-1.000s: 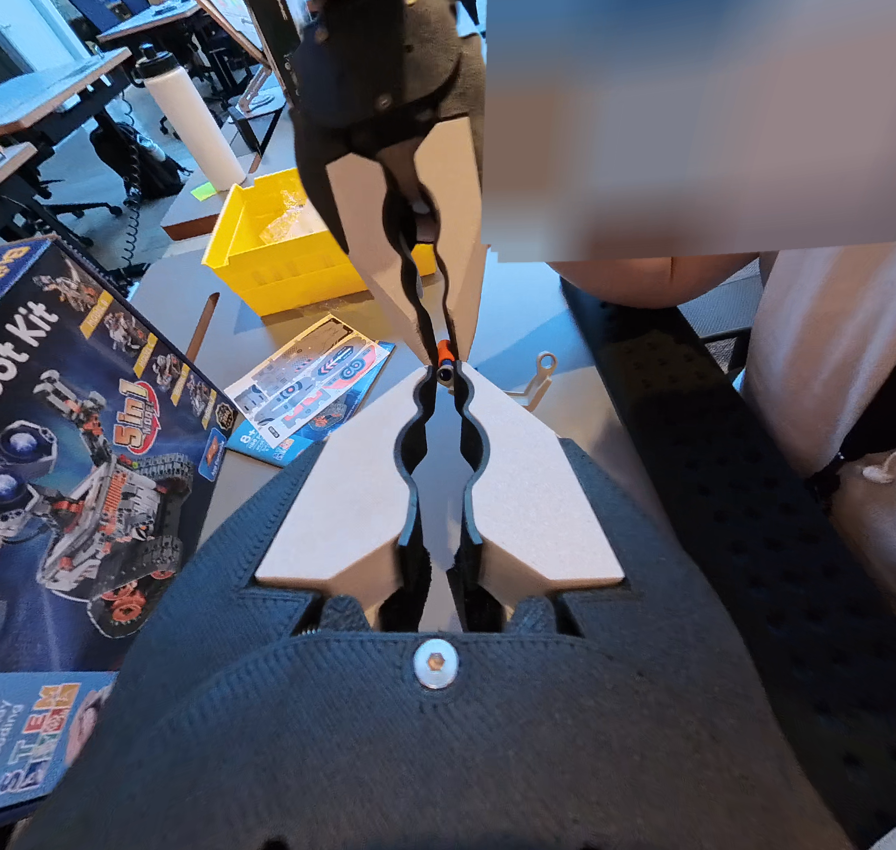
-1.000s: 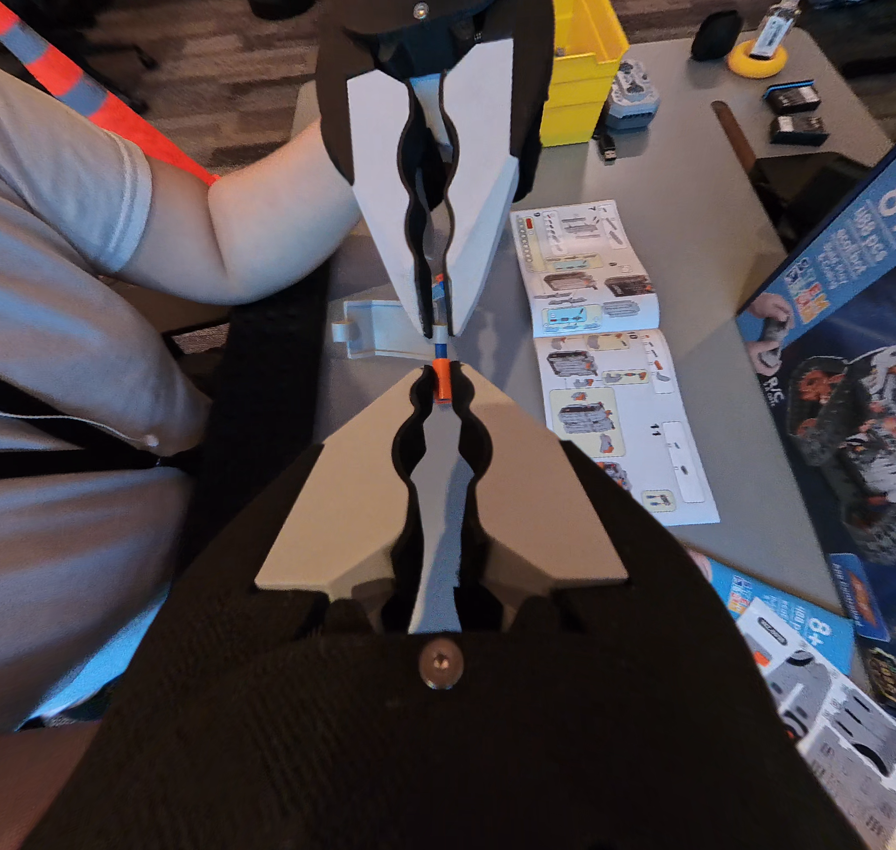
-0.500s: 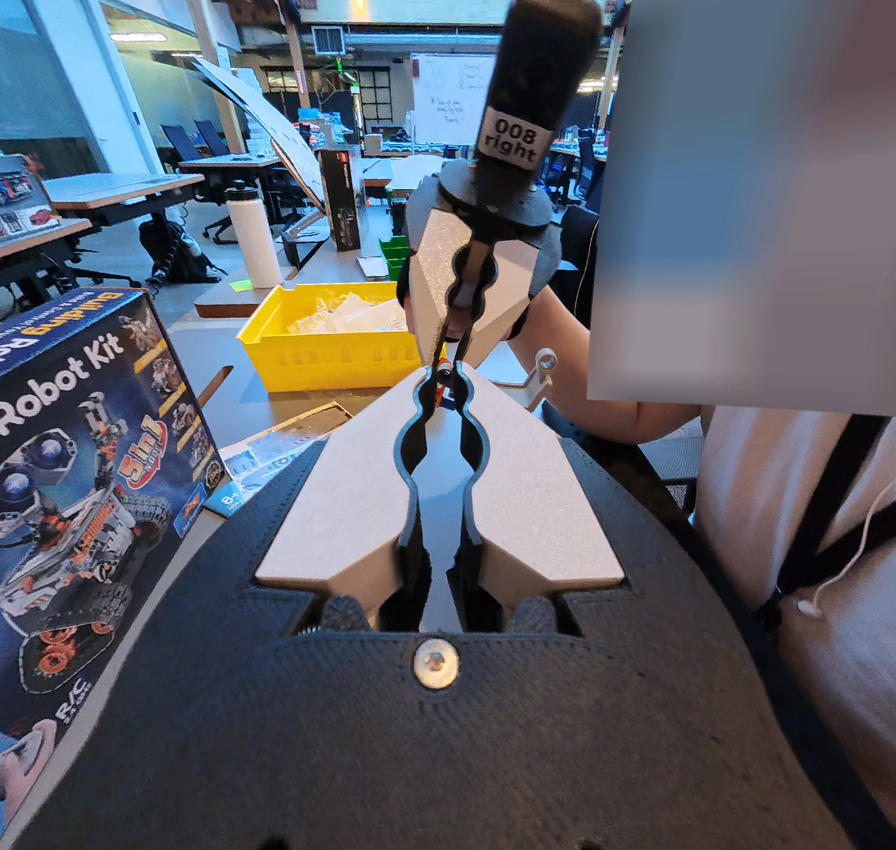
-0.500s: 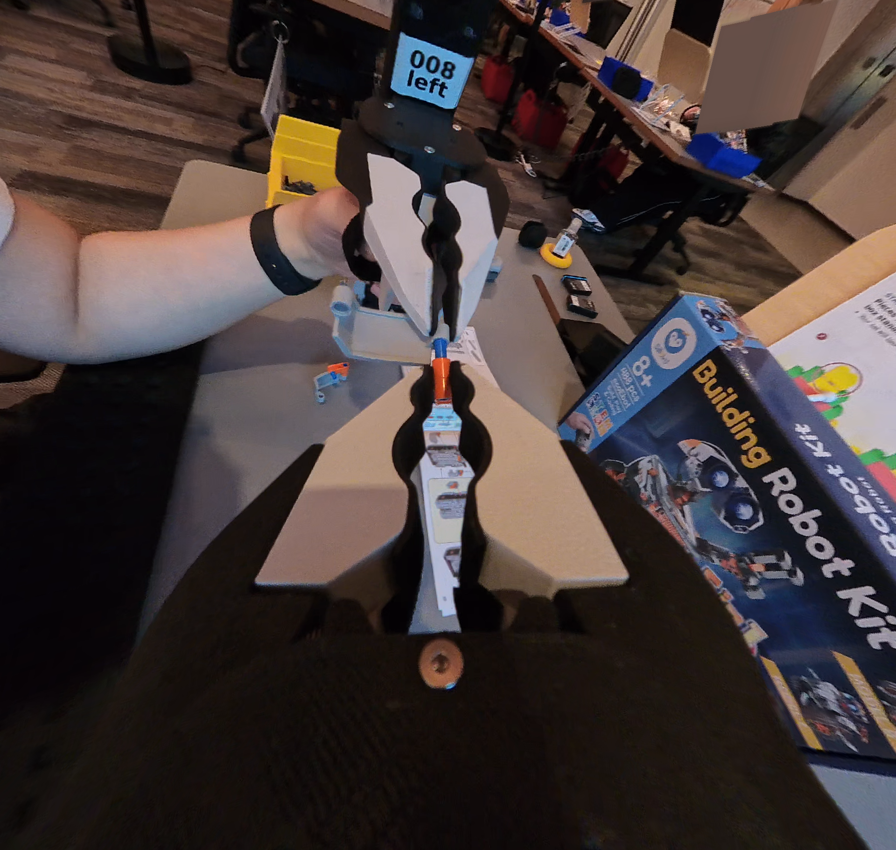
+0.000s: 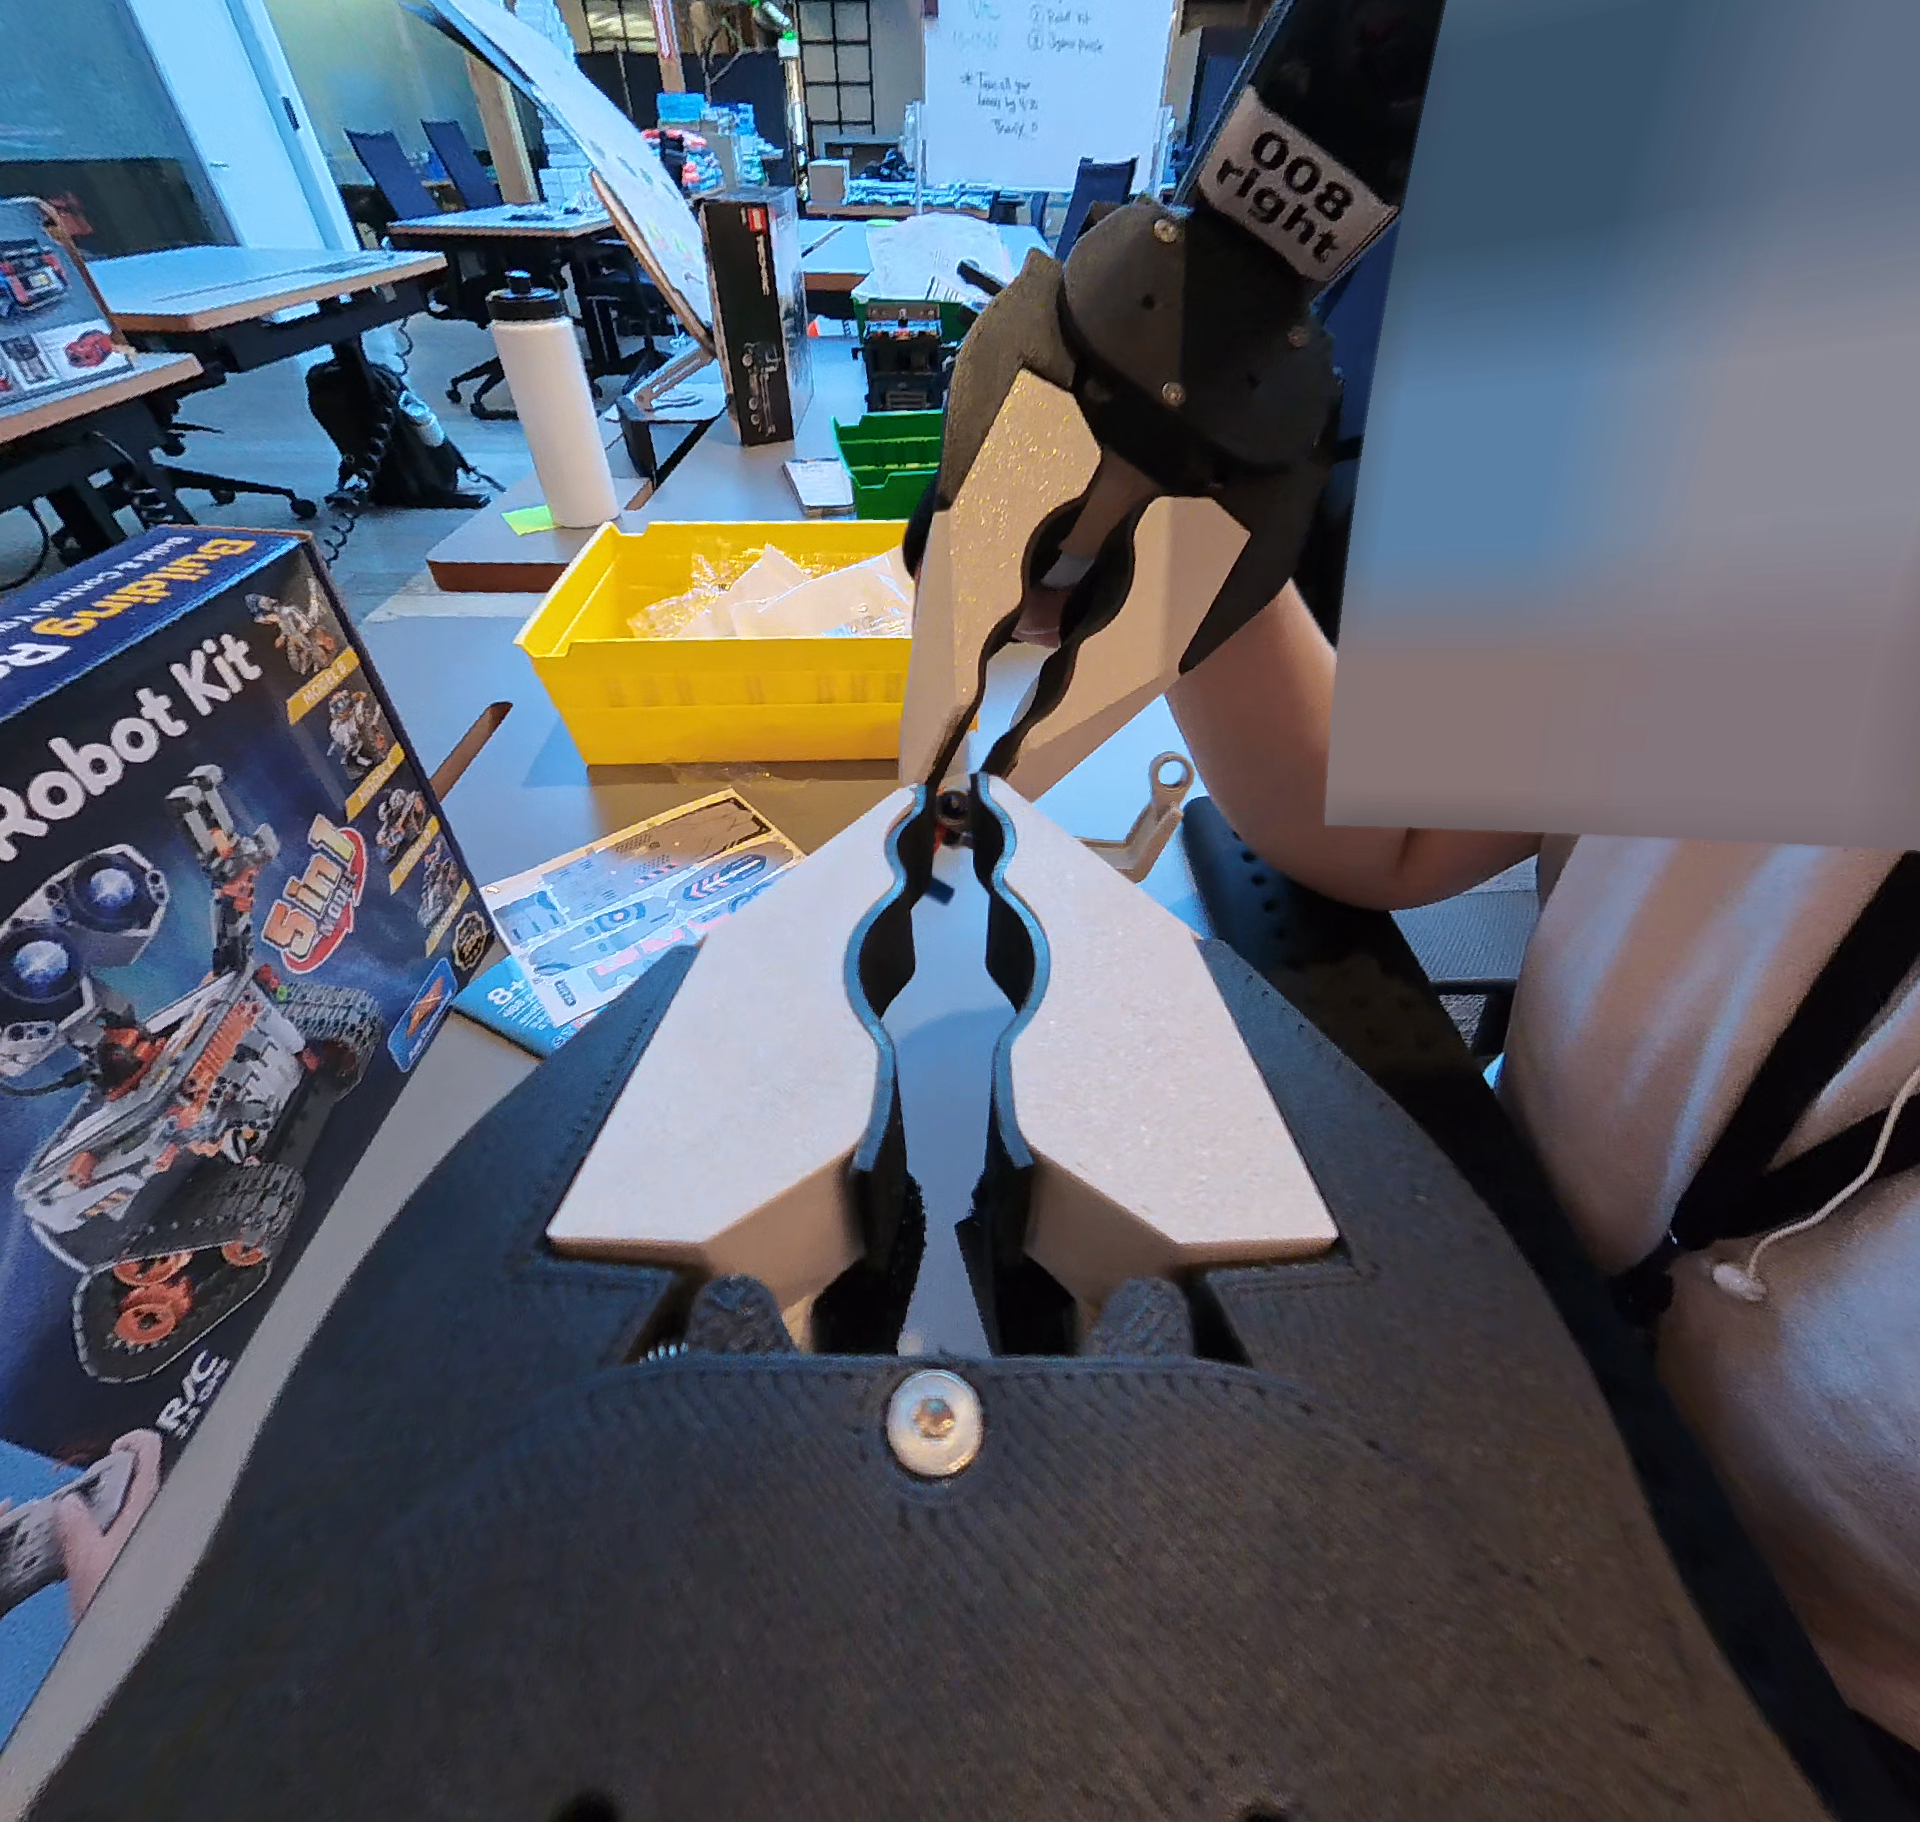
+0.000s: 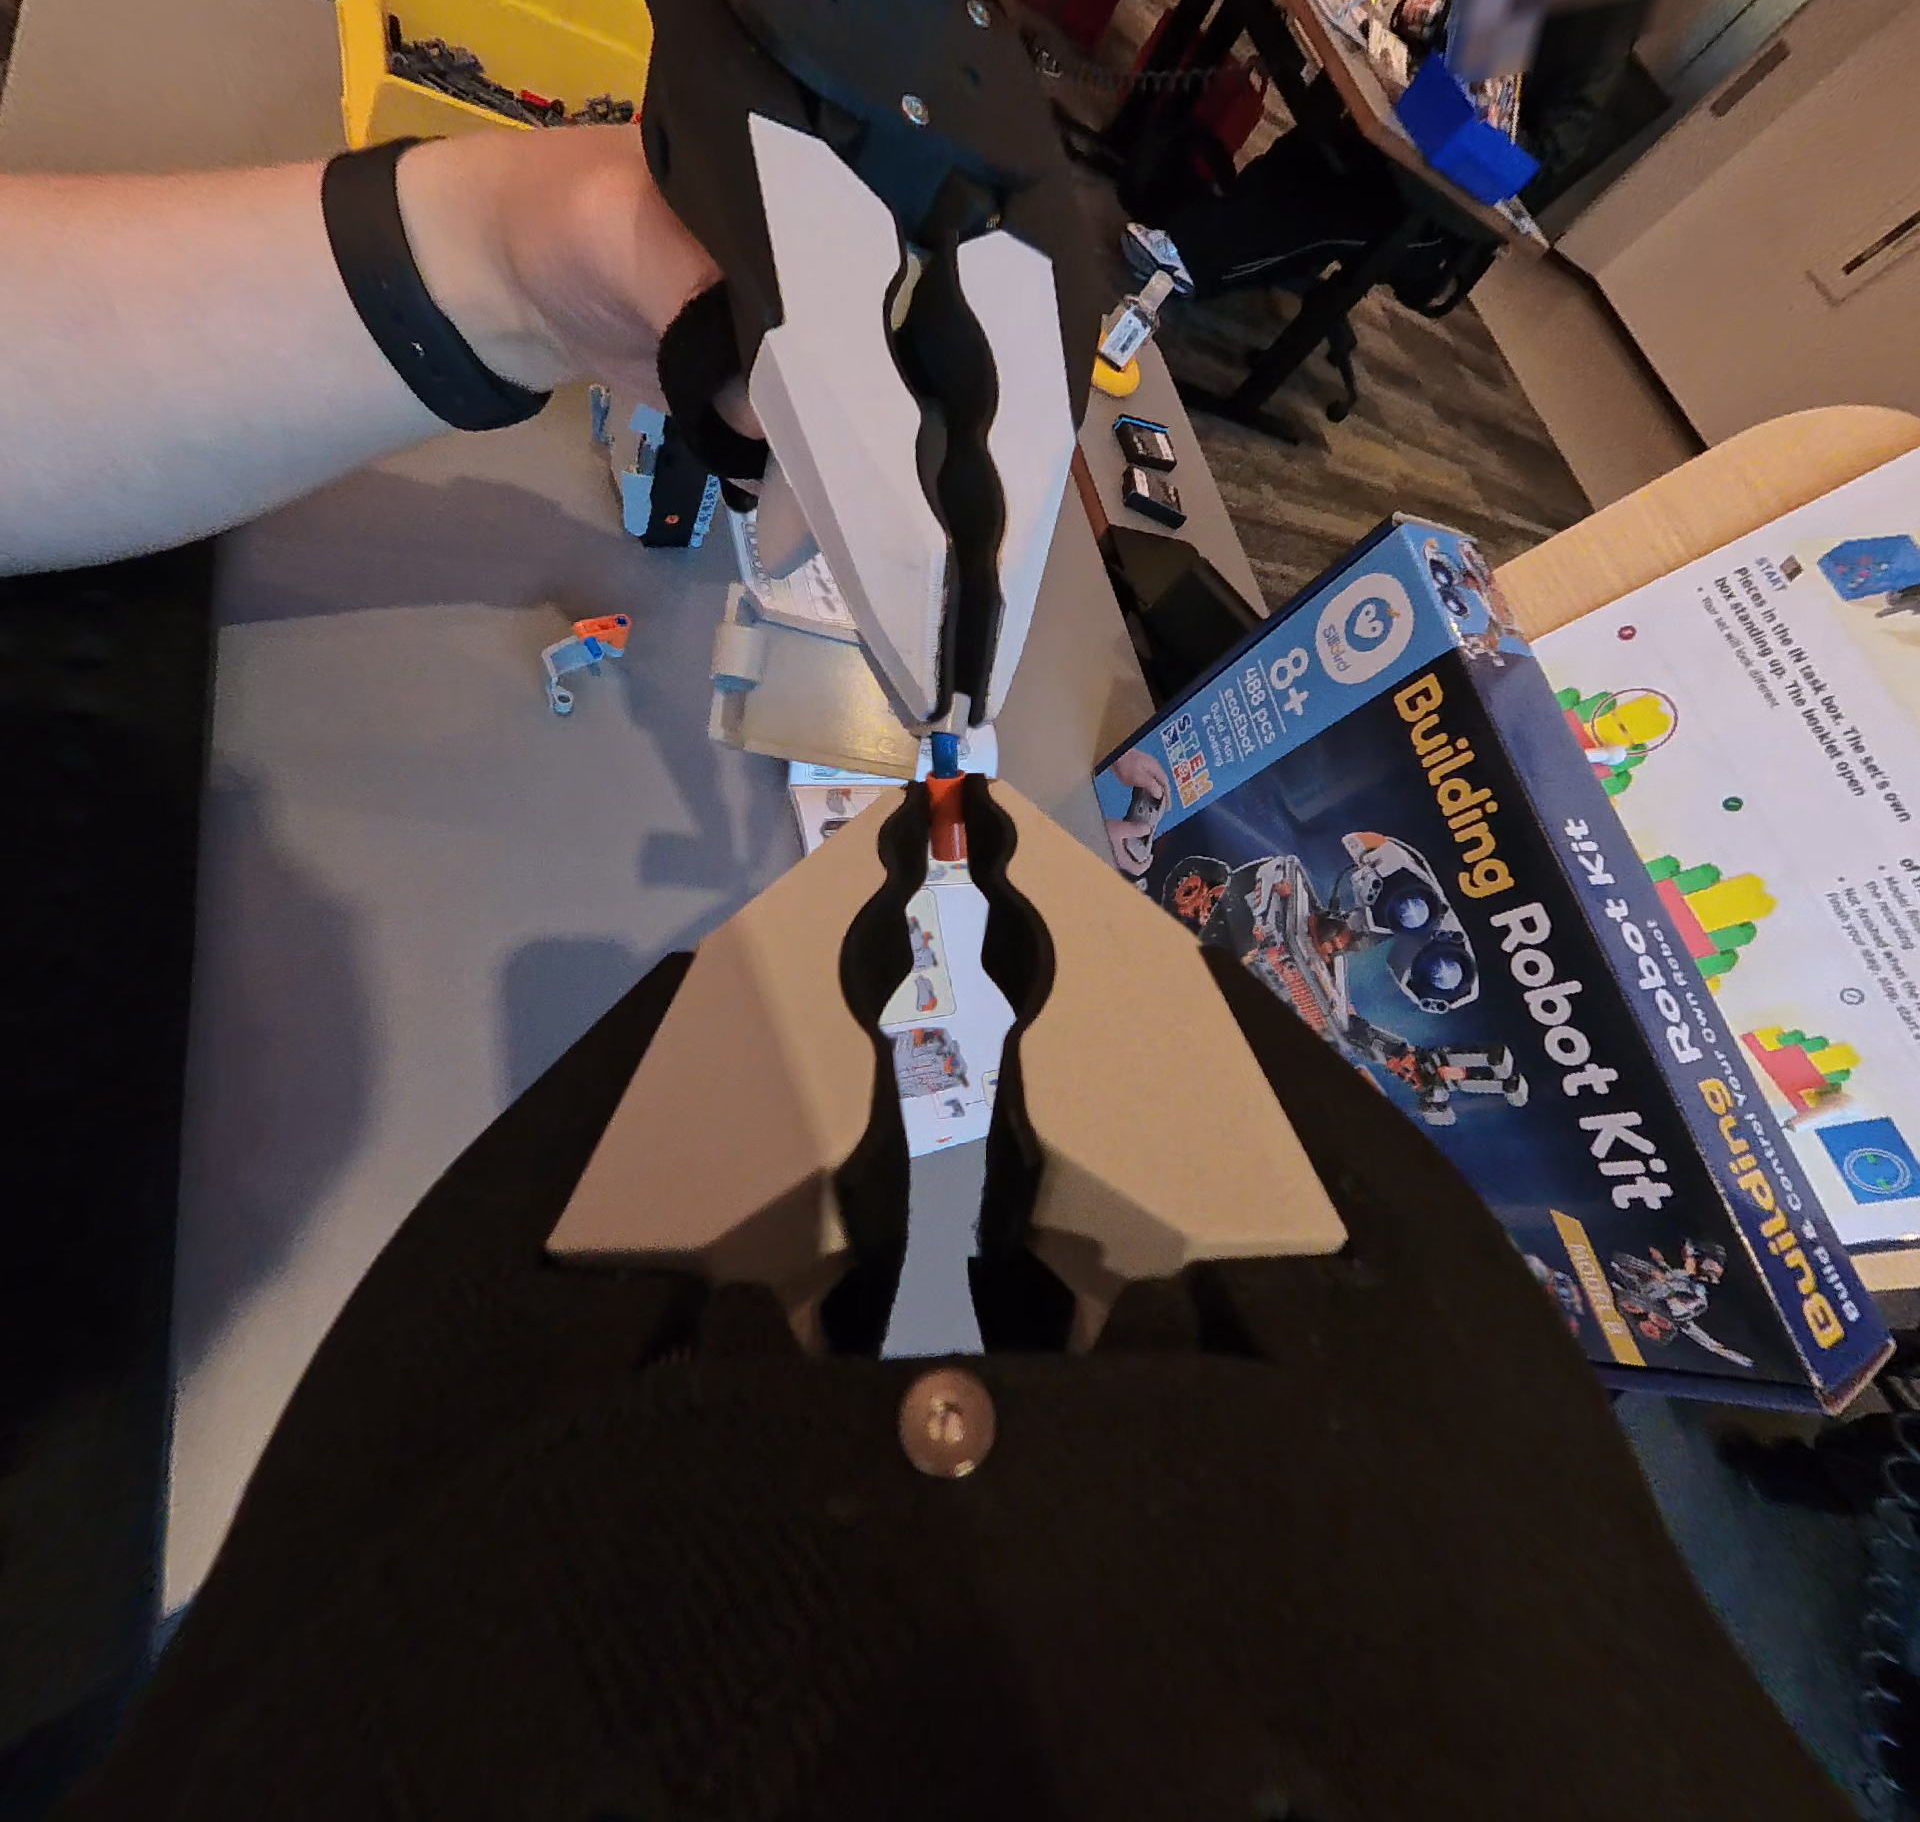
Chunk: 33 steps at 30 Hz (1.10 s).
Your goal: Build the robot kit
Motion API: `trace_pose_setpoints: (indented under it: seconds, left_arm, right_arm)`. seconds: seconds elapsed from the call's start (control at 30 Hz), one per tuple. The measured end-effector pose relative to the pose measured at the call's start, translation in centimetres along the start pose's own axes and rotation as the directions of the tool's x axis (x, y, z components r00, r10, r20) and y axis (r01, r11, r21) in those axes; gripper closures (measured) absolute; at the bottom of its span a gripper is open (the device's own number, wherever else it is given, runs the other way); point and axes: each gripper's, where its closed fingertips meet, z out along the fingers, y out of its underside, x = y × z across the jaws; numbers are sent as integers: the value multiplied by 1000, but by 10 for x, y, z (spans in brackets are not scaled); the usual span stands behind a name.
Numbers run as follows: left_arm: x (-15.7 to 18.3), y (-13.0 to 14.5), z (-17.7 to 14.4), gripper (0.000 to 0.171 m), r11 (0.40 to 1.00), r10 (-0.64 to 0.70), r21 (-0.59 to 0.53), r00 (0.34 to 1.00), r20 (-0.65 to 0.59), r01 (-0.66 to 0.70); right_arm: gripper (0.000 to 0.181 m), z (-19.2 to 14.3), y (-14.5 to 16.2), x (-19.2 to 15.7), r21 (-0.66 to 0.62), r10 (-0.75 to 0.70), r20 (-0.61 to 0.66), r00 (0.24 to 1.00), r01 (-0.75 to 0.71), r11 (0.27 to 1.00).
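Note:
My right gripper (image 6: 945,808) is shut on a small orange piece (image 6: 945,827), held above the grey table (image 6: 416,889). A blue pin (image 6: 943,752) sticks out of the orange piece's far end into the tips of my left gripper (image 6: 951,723), which is shut on it. The two grippers meet tip to tip. In the left wrist view my left gripper (image 5: 948,804) pinches the small part (image 5: 951,816), mostly hidden between the tips. The right gripper (image 5: 961,759) comes down to it from the upper right.
A blue robot kit box (image 5: 187,889) stands left of the left gripper, also in the right wrist view (image 6: 1507,941). Yellow bin with bags (image 5: 727,692), sticker sheet (image 5: 634,889), instruction booklet (image 6: 935,1024), grey plate part (image 6: 800,702) and small grey-orange part (image 6: 582,650) lie on the table. My left and right fingertips are right by each other.
Both grippers stayed tip to tip on the joined pieces while tilting up from looking down at the table. The right gripper now leans in from the upper right in the left view.

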Motion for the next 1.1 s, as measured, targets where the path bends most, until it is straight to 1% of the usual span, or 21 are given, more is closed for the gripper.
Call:
trace_pose_setpoints:
  seconds: [0.1, 0.23, 0.47, 0.77, 1.1]
  left_arm:
    - [-1, 2, -1, 167, 1000, 5, -12, 1000, 5, -5]
    - [-3, 5, -2, 167, 998, 35, -52, 998, 44, -33]
    - [-6, 9, -2, 167, 995, 45, -90, 996, 74, -38]
    - [-10, 13, -4, 167, 994, 26, -109, 996, 84, -17]
    - [-9, 12, -5, 167, 995, 17, -102, 997, 74, -10]
  right_arm:
    - [175, 1, 1, -1, -4, 17, 11, 1000, -17, 1000]
    - [175, 2, 2, 0, -1, 51, 30, 998, -51, 999]
    - [174, 5, 4, 0, -2, 54, 30, 998, -54, 999]
    - [174, 7, 5, 1, -4, 26, 14, 1000, -26, 1000]
    - [174, 7, 2, 0, 29, 14, 26, 1000, -15, 999]
